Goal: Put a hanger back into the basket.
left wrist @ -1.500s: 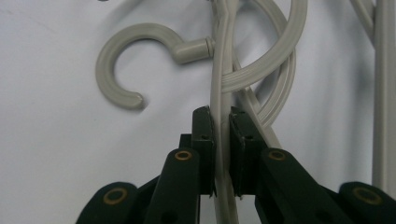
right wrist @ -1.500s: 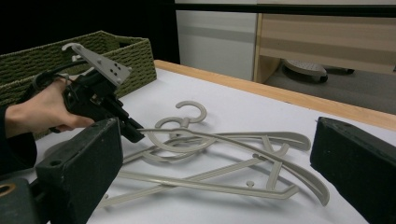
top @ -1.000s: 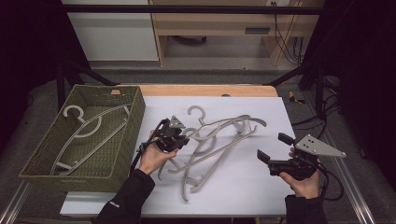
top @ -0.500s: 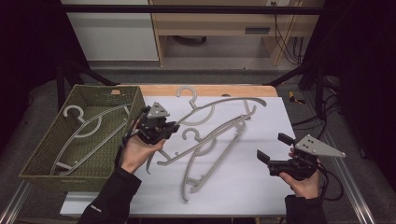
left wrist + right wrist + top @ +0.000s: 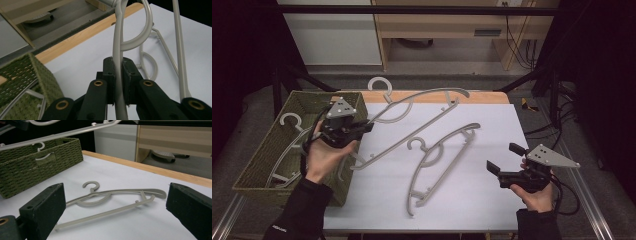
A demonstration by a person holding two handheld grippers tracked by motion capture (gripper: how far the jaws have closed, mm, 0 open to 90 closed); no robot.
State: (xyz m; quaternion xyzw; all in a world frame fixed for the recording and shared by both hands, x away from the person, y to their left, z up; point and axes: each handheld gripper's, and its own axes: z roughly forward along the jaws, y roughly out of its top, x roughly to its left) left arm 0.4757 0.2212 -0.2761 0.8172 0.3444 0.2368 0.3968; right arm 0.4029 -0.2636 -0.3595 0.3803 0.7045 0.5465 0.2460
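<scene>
Two grey plastic hangers already lie in the green woven basket (image 5: 264, 165). Left gripper (image 5: 354, 129), jaws clamped on a third grey hanger (image 5: 412, 112), holds it lifted beside the basket. One grey hanger (image 5: 439, 157) remains on the white table (image 5: 492, 130); right gripper (image 5: 504, 165) waits, jaws apart.

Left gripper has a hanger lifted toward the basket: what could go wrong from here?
1. The left gripper pinches the lifted hanger only on one thin bar near its end, so it may swivel or slip.
2. The green basket already holds hangers; hooks could tangle, or the long hanger could catch the rim.
</scene>
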